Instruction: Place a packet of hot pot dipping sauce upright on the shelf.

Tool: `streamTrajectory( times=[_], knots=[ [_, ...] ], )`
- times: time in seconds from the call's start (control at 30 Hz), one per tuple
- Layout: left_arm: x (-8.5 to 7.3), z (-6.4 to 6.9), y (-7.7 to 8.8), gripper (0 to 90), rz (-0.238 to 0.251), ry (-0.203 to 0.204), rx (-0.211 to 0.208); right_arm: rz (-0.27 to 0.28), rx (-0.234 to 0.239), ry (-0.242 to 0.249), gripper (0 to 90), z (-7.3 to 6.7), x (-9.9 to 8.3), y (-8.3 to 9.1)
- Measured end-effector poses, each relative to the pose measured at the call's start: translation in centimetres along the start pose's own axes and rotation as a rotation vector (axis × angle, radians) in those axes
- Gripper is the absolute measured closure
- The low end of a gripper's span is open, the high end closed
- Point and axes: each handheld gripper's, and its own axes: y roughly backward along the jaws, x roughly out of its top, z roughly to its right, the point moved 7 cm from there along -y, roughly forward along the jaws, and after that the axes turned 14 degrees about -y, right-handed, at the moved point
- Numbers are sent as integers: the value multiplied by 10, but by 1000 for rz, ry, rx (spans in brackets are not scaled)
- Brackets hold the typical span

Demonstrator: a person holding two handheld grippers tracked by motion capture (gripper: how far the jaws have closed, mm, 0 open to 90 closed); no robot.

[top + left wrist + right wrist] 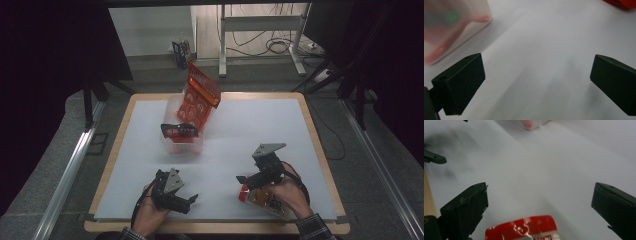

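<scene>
Red-capped packet (pixel 260 199): lying flat on the desk's white sheet near the front edge, under the person's right hand (pixel 287 196); in the right gripper view its red end (pixel 524 228) is sitting low between the two black jaws, not pinched by them.
Right tool (pixel 246 184): hovering just over the packet with its jaws standing wide apart, nothing clamped; the grey three-cornered plate is riding on top.
Left tool (pixel 189 201): resting near the front edge, well apart from the right one, jaws spread wide and holding nothing; the left gripper view is showing bare white sheet between them.
Left hand (pixel 150 212): wrapping the left tool's grip, sleeve coming in from the bottom.
Desk (pixel 320 150): wooden rim framing the white sheet.
Clear plastic tub (pixel 182 142): standing farther back, left of centre, with something black lying across its top; what it is cannot be told.
Orange snack bag (pixel 200 97): leaning upright in the tub, its top tilting toward the far edge.
Floor beyond: cables trailing around a metal stand's legs.
</scene>
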Motion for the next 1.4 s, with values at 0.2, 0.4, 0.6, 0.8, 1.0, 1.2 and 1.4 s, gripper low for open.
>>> streamTrajectory(
  times=[0.2,0.4,0.6,0.8,1.0,1.2,1.4],
  knots=[
    [0,1,1,0,2,-1,-1,-20,-20,-41,49,6,-15,10],
    [0,1,0,0,0,-3,-1,-18,-46,-70,131,14,-27,28],
    [0,1,0,0,-2,-5,-2,-39,-108,-103,302,26,-45,42],
    [0,1,-1,0,-3,-7,-3,-61,-149,-103,485,34,-63,58],
    [0,2,-2,0,-8,-11,-3,-49,-162,-88,683,35,-76,76],
    [0,2,-2,0,-7,-10,-1,-72,-163,-98,868,37,-92,88],
    [0,3,-2,0,-10,-14,-4,-114,-200,-138,886,48,-116,98]
  ],
)
